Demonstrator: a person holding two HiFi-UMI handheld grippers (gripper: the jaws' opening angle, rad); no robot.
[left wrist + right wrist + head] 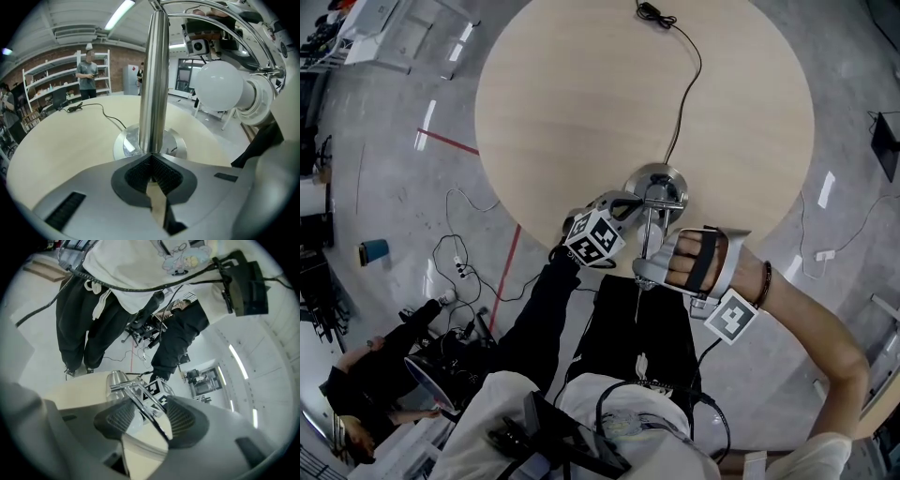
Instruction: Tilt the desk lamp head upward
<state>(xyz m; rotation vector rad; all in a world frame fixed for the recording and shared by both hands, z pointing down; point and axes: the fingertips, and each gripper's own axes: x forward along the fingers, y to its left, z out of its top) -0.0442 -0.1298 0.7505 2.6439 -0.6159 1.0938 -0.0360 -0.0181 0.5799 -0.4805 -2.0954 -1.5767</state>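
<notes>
Overhead, the head view gives the layout: desk lamp [654, 192] near the table's [581, 94] edge closest to me, both claws at it. Left claw [623, 208] comes in from the left by the chrome base [667, 178]. Right claw [649, 270], in my right hand [698, 258], sits nearer to me. I can't read the jaws from up here.

Left gripper view settles one: left claw [152, 161] clamped on the upright chrome pole [155, 79], just above the round base. Lamp head [253, 101] with its white bulb [219, 86] hangs up and to the right of the pole.

Right gripper view settles the other: right claw [147, 416] wide, pads apart, a thin chrome arm [140, 403] of the lamp running between them, not pinched.

Black cable [686, 94] trails from the base across the table to the far edge. My hand and claws cover the lamp head from above.

Table round, pale wood. Grey floor [403, 187] with a red line [445, 141]. Shelves [47, 84] against a brick wall, a person [87, 72] standing by them.
</notes>
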